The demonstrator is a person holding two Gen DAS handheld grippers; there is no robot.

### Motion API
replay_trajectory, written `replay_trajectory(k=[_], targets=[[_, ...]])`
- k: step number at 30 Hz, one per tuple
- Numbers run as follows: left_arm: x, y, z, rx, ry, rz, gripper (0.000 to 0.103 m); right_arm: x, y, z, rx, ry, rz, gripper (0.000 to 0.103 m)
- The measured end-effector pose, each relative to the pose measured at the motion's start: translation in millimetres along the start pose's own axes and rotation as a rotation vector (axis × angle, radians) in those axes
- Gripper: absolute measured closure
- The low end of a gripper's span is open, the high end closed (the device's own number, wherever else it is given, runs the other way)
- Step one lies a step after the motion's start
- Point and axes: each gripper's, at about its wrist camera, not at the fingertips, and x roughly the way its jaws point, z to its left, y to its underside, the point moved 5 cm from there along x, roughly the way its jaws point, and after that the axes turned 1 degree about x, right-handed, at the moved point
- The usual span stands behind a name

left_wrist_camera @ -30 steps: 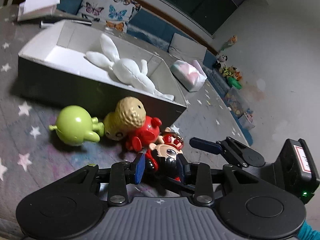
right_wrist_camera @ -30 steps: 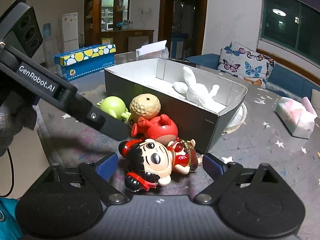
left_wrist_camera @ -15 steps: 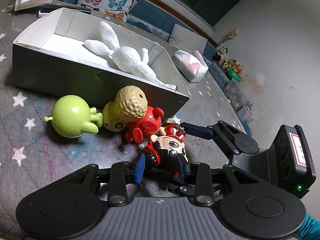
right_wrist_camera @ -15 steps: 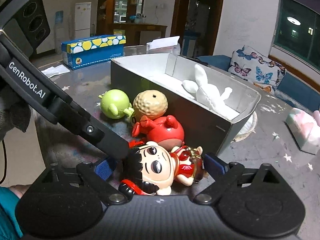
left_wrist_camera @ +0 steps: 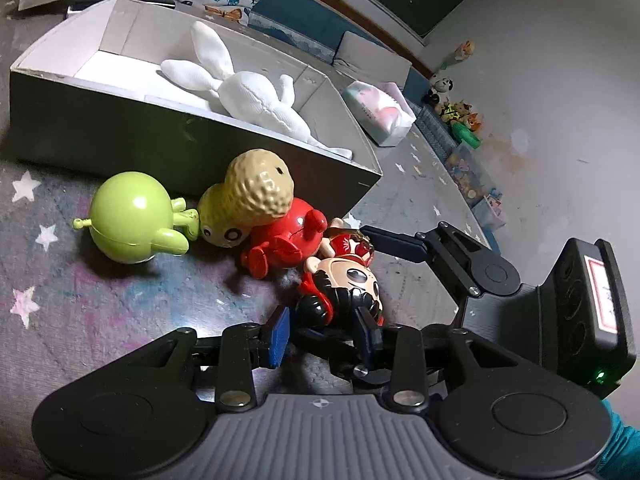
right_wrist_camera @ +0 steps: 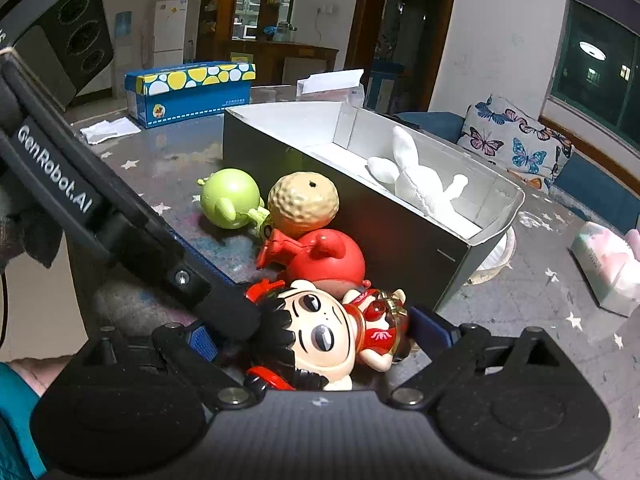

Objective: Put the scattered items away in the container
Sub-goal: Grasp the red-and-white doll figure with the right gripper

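Right gripper [right_wrist_camera: 308, 334] has closed in, spread fingers flanking the doll [right_wrist_camera: 320, 336] (black hair, red dress).

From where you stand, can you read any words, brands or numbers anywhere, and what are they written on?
"GenRobot.AI": white letters along the black arm of the left gripper, seen from the right wrist camera.
White and red label on the right gripper housing: print too small to read.
Blue and yellow box on the table: a line of print under its picture, too blurred to read.
Sticker on the white fridge: unreadable.
Nothing else carries legible text.
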Motion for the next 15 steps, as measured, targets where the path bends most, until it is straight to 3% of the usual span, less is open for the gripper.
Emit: replay_trajectory(k=[6,15], targets=[[-2.1,-1.1,2.3,0.000,0.009,-0.014,0.067,-1.1,1.4,-1.2,-0.011,0.013,-0.001,0.012],[-3.1,-3.0,8.0,0.003,-0.011,-0.011,0.067,6.5,-1.9,-3.3,-0.040,-0.007,0.021,0.010]])
